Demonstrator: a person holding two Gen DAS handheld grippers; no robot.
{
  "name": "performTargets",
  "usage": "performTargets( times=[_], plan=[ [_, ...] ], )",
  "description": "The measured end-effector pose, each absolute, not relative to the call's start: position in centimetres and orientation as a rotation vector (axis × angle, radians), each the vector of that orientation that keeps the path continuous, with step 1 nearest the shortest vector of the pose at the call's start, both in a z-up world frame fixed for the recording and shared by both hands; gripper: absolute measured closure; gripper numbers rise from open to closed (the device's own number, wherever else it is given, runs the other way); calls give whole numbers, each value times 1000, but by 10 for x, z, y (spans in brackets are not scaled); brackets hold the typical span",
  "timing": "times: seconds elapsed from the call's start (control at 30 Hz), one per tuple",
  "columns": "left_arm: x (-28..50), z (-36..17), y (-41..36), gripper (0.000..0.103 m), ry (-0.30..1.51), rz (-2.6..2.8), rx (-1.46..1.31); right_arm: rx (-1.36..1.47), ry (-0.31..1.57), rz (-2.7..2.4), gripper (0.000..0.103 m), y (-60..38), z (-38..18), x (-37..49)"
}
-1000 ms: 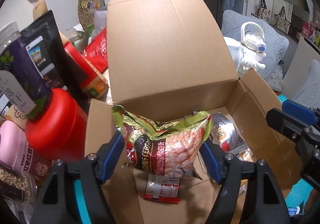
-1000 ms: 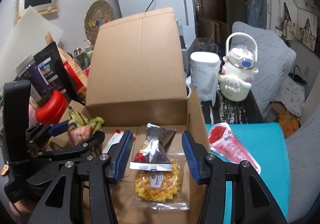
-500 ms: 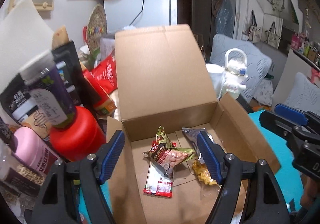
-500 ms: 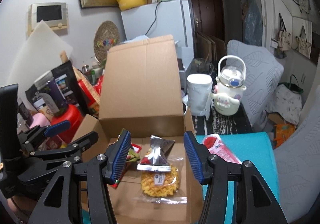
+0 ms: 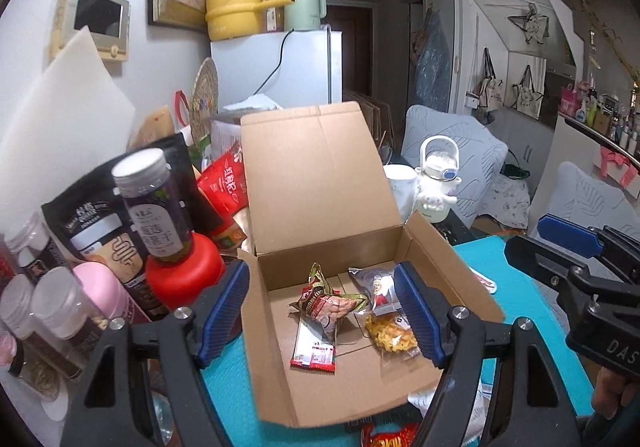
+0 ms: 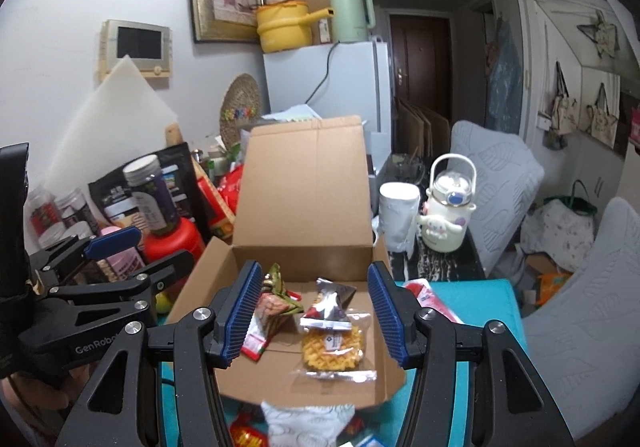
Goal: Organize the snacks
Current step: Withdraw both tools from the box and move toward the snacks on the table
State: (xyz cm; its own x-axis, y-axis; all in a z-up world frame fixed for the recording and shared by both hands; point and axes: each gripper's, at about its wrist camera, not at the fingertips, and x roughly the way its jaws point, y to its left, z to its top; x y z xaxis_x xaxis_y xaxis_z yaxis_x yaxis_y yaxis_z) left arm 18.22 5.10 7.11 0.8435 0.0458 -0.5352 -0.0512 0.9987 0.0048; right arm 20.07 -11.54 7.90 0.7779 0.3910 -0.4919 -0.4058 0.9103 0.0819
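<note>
An open cardboard box (image 5: 452, 267) stands on a teal mat with its lid upright. On its floor lie a green and brown peanut bag (image 5: 328, 303), a flat red and white packet (image 5: 314, 351) and a clear waffle packet (image 5: 390, 331). My left gripper (image 5: 320, 315) hovers above and in front of the box, open and holding nothing. My right gripper (image 6: 315, 311) hangs over the box front, its jaws opening with nothing gripped; the waffle packet (image 6: 332, 343) and peanut bag (image 6: 276, 303) lie below it. Each gripper shows in the other's view: the right gripper (image 5: 556, 251), the left gripper (image 6: 140, 253).
Left of the box crowd a red jar (image 5: 180, 279) with a purple bottle (image 5: 154, 207) on top, a pink bottle (image 5: 104, 295) and black pouches. A white cup (image 6: 398, 215) and white character bottle (image 6: 448, 219) stand behind on the right. More snack packets (image 6: 304, 419) lie at the front.
The left gripper let go of the peanut bag, which now lies in the box. Both grippers pulled back and up from the box, and the right jaws widened.
</note>
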Motion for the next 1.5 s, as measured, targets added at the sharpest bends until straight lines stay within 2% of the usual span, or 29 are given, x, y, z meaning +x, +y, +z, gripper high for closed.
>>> performTargets(
  times=[0.07, 0.13, 0.17, 0.23, 0.47, 1.0, 1.5],
  plan=[
    [170, 76, 49, 28, 549, 44, -2, -36, 504, 426, 41, -117, 84, 185],
    [159, 80, 46, 21, 541, 36, 4, -40, 495, 423, 40, -119, 87, 175],
    [153, 83, 45, 20, 530, 34, 7, -41, 489, 421, 38, -121, 89, 168],
    [142, 86, 42, 20, 517, 32, 14, -36, 477, 415, 28, -123, 92, 157],
    [103, 94, 37, 20, 497, -3, 21, -32, 449, 379, 18, -134, 94, 116],
    [45, 70, 21, 20, 531, -112, -4, -11, 484, 314, 17, -150, 67, 52],
    [44, -4, 17, 20, 726, -130, -22, 61, 653, 234, 17, -174, -8, 37]
  ],
)
